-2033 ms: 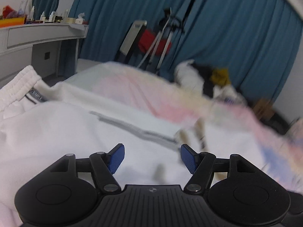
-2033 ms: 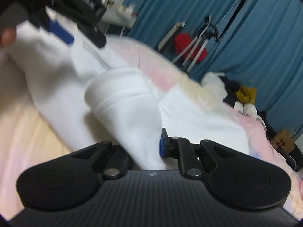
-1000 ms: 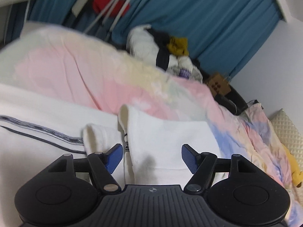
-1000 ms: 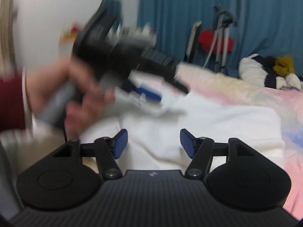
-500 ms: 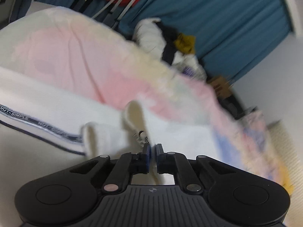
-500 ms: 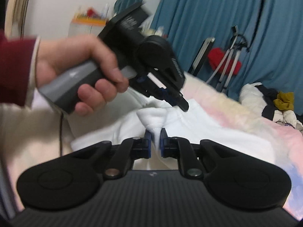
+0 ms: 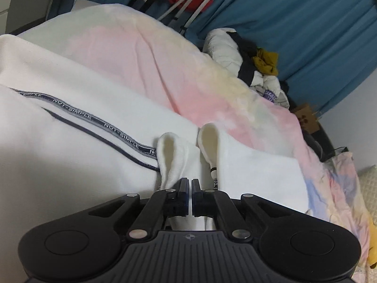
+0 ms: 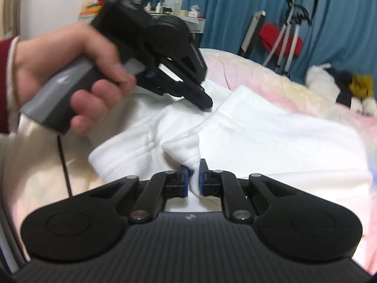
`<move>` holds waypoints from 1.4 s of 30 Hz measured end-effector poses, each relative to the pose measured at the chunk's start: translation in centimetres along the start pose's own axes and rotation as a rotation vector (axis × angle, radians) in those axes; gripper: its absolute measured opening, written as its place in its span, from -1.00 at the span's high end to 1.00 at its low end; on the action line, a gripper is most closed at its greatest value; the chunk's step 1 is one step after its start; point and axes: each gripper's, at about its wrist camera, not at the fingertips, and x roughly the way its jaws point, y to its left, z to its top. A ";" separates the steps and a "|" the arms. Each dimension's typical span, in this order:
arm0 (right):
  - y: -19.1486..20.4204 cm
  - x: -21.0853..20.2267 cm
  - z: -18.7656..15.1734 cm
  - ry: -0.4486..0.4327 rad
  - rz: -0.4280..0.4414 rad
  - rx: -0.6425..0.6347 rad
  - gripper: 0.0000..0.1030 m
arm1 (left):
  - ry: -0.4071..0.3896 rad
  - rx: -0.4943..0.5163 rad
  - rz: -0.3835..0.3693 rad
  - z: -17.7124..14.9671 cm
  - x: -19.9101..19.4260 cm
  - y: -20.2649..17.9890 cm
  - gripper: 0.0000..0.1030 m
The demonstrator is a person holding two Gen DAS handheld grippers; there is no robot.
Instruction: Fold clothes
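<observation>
Both tools had just snapped closed from wide open, the left tool [image 7: 190, 194] and right tool [image 8: 193, 181] each pinching the white garment [image 8: 271, 141] on the bed [image 7: 141, 54], ready for a fold.

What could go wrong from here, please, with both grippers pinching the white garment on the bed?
The right gripper pinches only a small bunched tip of the white garment, so it may slip out when lifted. The left gripper grips thin fabric at the cuffs; it may catch just one layer, and the fold could skew.
</observation>
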 end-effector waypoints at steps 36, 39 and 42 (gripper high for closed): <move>-6.9 -5.3 1.7 -0.114 0.041 0.400 0.72 | -0.243 -0.762 0.188 -7.8 -25.1 15.0 -0.72; -7.0 -4.0 1.2 -0.091 -0.019 0.377 0.72 | -0.258 -0.750 0.204 -7.0 -23.7 15.5 -0.68; -7.1 -1.2 0.3 -0.053 -0.091 0.332 0.72 | -0.311 -0.720 0.256 -6.4 -23.2 15.7 -0.61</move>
